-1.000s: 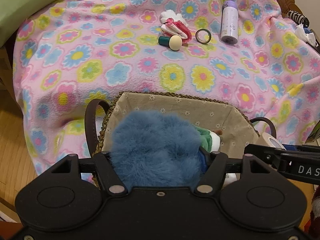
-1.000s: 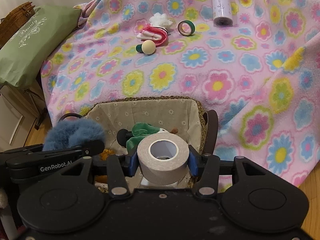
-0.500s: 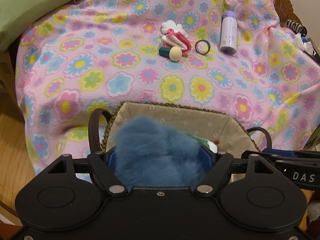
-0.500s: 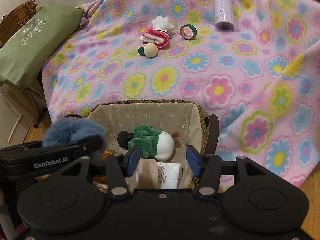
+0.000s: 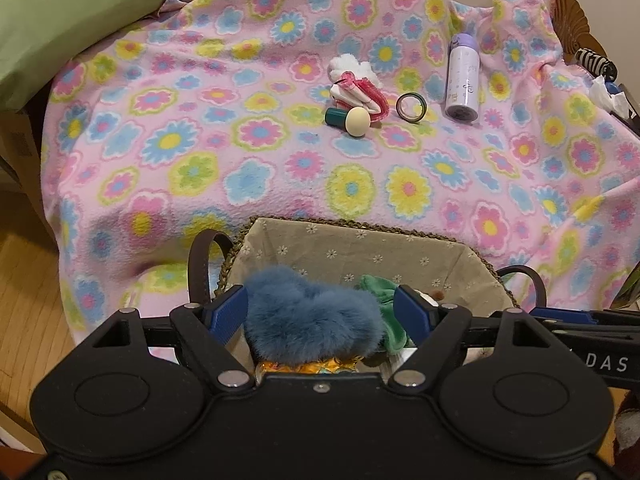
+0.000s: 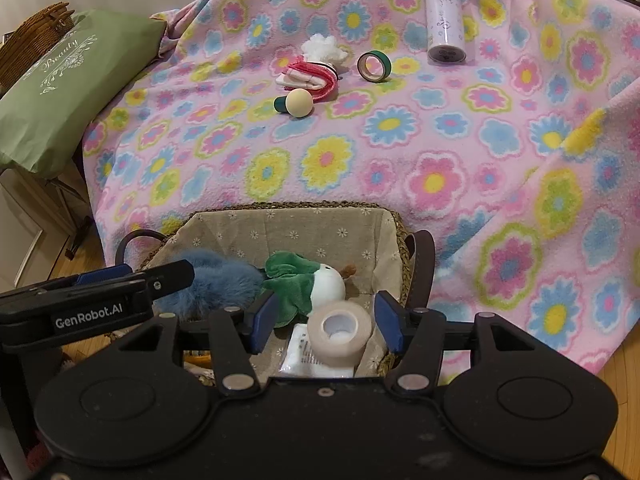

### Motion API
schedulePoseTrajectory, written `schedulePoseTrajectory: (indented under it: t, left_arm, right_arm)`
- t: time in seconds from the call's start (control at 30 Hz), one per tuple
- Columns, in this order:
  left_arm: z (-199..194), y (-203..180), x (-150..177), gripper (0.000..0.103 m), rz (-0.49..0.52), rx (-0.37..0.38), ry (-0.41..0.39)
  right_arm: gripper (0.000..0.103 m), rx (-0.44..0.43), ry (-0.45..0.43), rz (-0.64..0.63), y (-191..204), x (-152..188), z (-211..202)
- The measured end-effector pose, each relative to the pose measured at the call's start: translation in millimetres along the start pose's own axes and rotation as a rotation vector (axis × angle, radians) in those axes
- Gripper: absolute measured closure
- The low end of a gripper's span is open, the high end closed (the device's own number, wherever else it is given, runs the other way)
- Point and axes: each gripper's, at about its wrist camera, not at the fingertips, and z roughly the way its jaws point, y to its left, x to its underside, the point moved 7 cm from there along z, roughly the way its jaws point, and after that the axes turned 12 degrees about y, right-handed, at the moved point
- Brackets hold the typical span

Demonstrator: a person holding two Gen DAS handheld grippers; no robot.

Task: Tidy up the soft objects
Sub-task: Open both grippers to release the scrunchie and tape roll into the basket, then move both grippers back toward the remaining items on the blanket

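Well, a pink fleece blanket with bright flowers (image 5: pixel 256 152) covers a big soft surface, and a wooden floor (image 5: pixel 24 300) shows at about 8 o'clock in the left wrist view. A green pillow with white writing (image 6: pixel 68 92) sits at 10 o'clock in the right wrist view, with a brown wicker thing (image 6: pixel 36 36) just behind it.

On the blanket, up toward 12 o'clock, lie a white fluffy puff (image 5: pixel 352 66), a folded pink and white cloth (image 5: pixel 360 94), a cream ball on a green stub (image 5: pixel 350 120), a small green tape ring (image 5: pixel 411 107) and a pale purple bottle (image 5: pixel 462 80) lying on its side.

Below the blanket stands a woven basket with a beige flowered lining (image 6: pixel 304 232) and dark handles. Inside it are a fuzzy blue plush toy (image 5: pixel 312 324), a green and white plush toy (image 6: pixel 308 284), a roll of beige tape (image 6: pixel 340 332) and a white packet (image 6: pixel 304 356) under the roll.

The left gripper (image 5: pixel 322 310) is spreading its jaws. The blue plush sits between them (the blue pads (image 5: pixel 228 312) look just clear of the fur). The right gripper (image 6: pixel 326 322) is opening too, and its pads stand apart from the tape roll, which rests in the basket between them, toward 6 o'clock.
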Motion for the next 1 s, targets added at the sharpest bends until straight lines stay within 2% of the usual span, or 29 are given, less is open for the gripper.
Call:
schedulePoseTrajectory:
  t: [0.3, 0.43, 0.53, 0.87, 1.0]
  left_arm:
    - [1, 0, 1, 0.027, 0.002, -0.004, 0.01]
    - [2, 1, 1, 0.021, 0.001, -0.008, 0.01]
    - [1, 2, 1, 0.021, 0.002, -0.013, 0.007]
    - [-5, 10, -13, 0.02, 0.002, -0.045, -0.02]
    - [-9, 14, -26, 0.012, 0.02, -0.061, -0.042]
  right_arm:
    - [0.049, -0.001, 0.0, 0.0, 0, 0, 0]
    - [0.047, -0.001, 0.0, -0.001, 0, 0, 0]
    - [0.046, 0.001, -0.001, -0.002, 0, 0, 0]
    - [0.032, 0.022, -0.035, -0.023, -3, -10, -7]
    - [0.027, 0.018, -0.05, -0.031, -4, -22, -12]
